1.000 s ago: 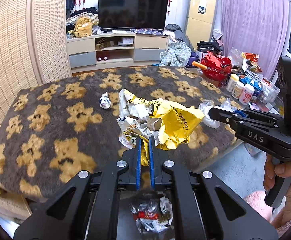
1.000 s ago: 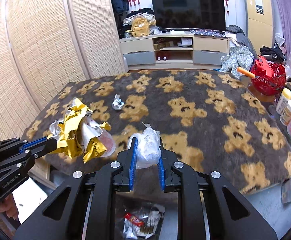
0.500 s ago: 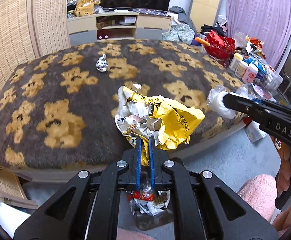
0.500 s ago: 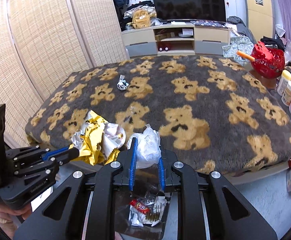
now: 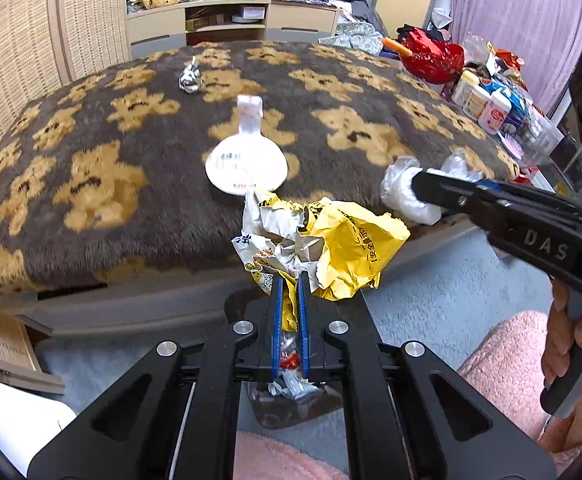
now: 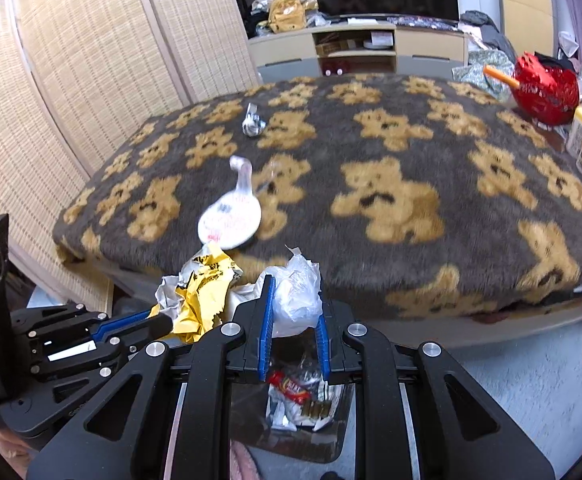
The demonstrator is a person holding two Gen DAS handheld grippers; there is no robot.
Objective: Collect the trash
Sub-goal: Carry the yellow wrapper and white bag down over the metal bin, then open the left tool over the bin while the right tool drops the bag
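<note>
My left gripper point(image 5: 289, 280) is shut on a crumpled yellow and white wrapper point(image 5: 331, 240), held off the bed's near edge. My right gripper point(image 6: 293, 292) is shut on a wad of clear white plastic point(image 6: 297, 300); that wad point(image 5: 407, 192) and the right gripper show at the right of the left wrist view. Below both grippers sits a dark bin with wrappers inside point(image 6: 299, 396) point(image 5: 295, 384). The yellow wrapper point(image 6: 201, 296) hangs in the left gripper's tip point(image 6: 159, 322). A white spoon-shaped lid point(image 5: 247, 160) point(image 6: 231, 220) and a small foil ball point(image 5: 190, 78) point(image 6: 253, 122) lie on the bear-print blanket point(image 6: 391, 152).
A red basket point(image 5: 431, 58) and several bottles point(image 5: 487, 104) crowd the bed's right side. A woven screen point(image 6: 71, 80) stands on the left. A TV cabinet point(image 6: 359, 48) is beyond the bed. Pink fabric point(image 5: 503, 360) and a person's hand point(image 5: 571, 340) are at lower right.
Both grippers have sunk and tipped downward off the bed's near edge, each keeping its trash. The bin has come further into view below them, and the white spoon-shaped lid now shows on the blanket.
</note>
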